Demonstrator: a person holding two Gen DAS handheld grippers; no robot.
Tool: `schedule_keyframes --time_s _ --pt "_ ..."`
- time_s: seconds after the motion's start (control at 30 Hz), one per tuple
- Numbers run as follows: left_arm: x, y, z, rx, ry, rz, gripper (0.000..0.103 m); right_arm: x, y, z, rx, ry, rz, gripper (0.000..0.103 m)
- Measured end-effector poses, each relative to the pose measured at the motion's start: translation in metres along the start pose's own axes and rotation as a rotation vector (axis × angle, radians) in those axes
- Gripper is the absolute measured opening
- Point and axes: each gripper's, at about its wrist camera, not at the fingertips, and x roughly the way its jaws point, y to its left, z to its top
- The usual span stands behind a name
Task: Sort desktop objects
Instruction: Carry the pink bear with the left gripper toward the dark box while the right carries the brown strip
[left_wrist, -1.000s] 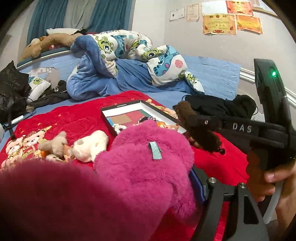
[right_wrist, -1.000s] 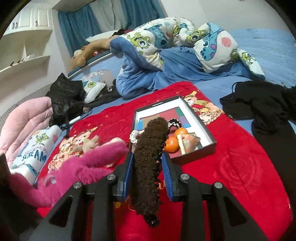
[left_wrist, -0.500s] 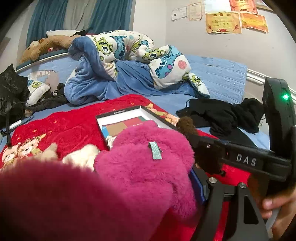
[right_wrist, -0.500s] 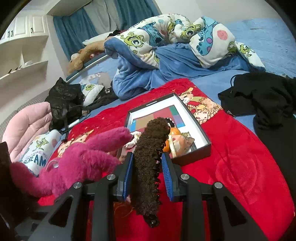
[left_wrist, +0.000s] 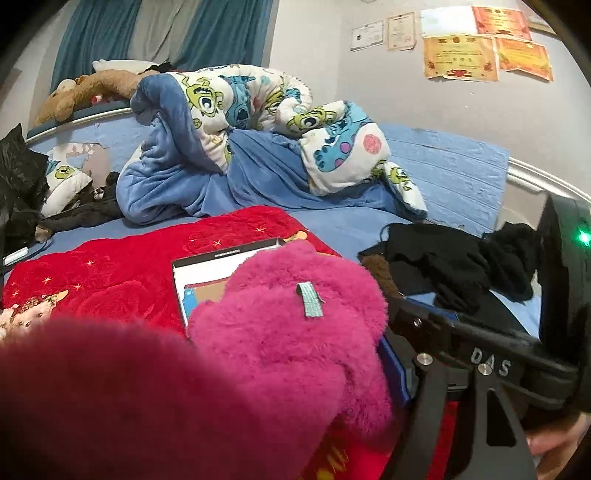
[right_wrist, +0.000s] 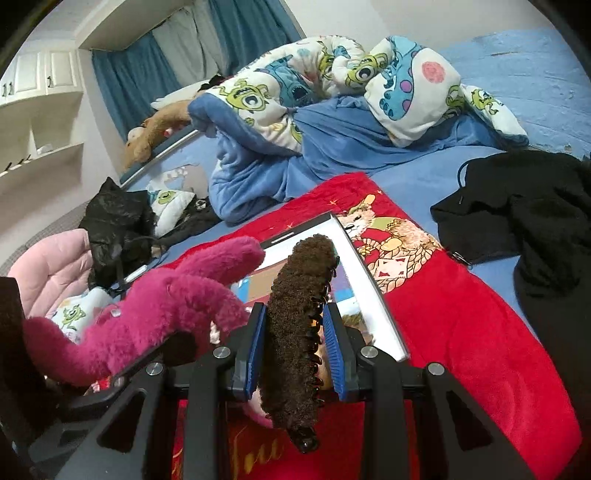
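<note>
My left gripper holds a magenta plush toy (left_wrist: 258, 362) that fills the lower left wrist view and hides its left finger; the right blue pad (left_wrist: 395, 369) presses the plush. The plush also shows in the right wrist view (right_wrist: 155, 314). My right gripper (right_wrist: 295, 343) is shut on a fuzzy brown hair claw clip (right_wrist: 295, 317), held above the near end of a black-rimmed shallow box (right_wrist: 369, 291) on the red blanket (right_wrist: 461, 332). In the left wrist view the right gripper (left_wrist: 480, 354) crosses at right, with the clip's tip (left_wrist: 376, 269) showing. The box (left_wrist: 207, 266) lies behind the plush.
Black clothing (right_wrist: 524, 214) lies right of the red blanket. A rumpled blue cartoon duvet (left_wrist: 258, 147) is piled behind. A black bag (right_wrist: 114, 221) and a pink padded jacket (right_wrist: 48, 266) lie at left. Small items in the box are mostly hidden.
Both grippers have moved forward and closer over the box. The plush now covers most of the box and the small toys on the blanket's left have dropped out of the left view.
</note>
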Motion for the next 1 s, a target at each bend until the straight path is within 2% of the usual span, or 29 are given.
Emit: schedule_keyframes --time_s 0.1,0.3,0.47,0.6,0.67,0.77,0.83,0.87,0.93,1.0 --pt "0.018 0.005 0.007 -0.016 0.003 -0.008 0.076 0.014 -0.006 0.006 -0.003 0.008 -0.006 0.03" --pt "0.057 0.026 0.03 -0.065 0.009 0.032 0.076 0.048 -0.014 0.021 -0.015 0.055 0.01 0.03" --pt "0.087 0.055 0.043 -0.144 0.022 0.036 0.076 0.082 -0.013 0.043 -0.087 0.098 -0.034 0.03" --pt "0.105 0.064 0.035 -0.082 0.011 0.099 0.076 0.107 -0.015 0.054 -0.126 0.116 -0.046 0.03" --pt "0.115 0.067 0.026 -0.067 0.045 0.108 0.076 0.119 -0.017 0.056 -0.138 0.122 -0.035 0.03" --pt "0.128 0.074 0.015 -0.065 0.117 0.098 0.076 0.141 -0.022 0.051 -0.141 0.191 -0.026 0.03" --pt "0.128 0.078 0.013 -0.073 0.125 0.101 0.076 0.153 -0.029 0.044 -0.14 0.253 -0.039 0.03" --pt "0.129 0.077 0.01 -0.061 0.131 0.109 0.076 0.158 -0.034 0.041 -0.119 0.287 -0.017 0.03" --pt "0.134 0.07 0.002 -0.021 0.152 0.124 0.076 0.155 -0.043 0.042 -0.076 0.284 0.032 0.03" --pt "0.138 0.065 -0.004 -0.01 0.173 0.12 0.076 0.153 -0.046 0.041 -0.075 0.294 0.032 0.03"
